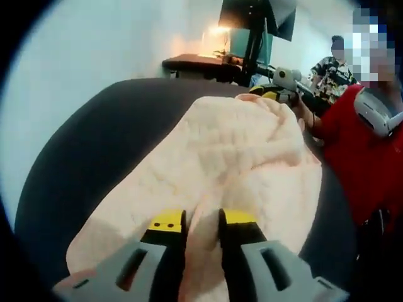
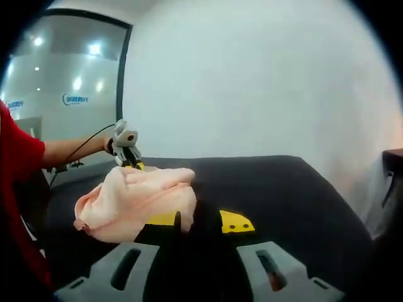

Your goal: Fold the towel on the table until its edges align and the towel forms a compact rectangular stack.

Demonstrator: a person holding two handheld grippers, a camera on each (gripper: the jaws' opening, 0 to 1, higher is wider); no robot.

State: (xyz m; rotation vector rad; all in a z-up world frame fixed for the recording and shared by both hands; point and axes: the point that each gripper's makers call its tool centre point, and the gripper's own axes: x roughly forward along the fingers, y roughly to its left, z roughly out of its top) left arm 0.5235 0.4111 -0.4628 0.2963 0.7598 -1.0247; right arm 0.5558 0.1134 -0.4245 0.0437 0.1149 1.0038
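Left tool [image 1: 202, 228], jaws nearly shut, pinches a ridge of the peach terry towel [image 1: 214, 157] at its near edge. Right tool [image 2: 200, 221], jaws parted and empty, points beside the towel's bunched, soft folds. The towel lies on the dark matte counter [image 1: 94, 151].

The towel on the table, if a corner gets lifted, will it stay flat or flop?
Probably flop: the towel lies bunched in soft folds on the dark table. Likely light, and its plush surface should grip rather than slip between the left gripper jaws pinching it.
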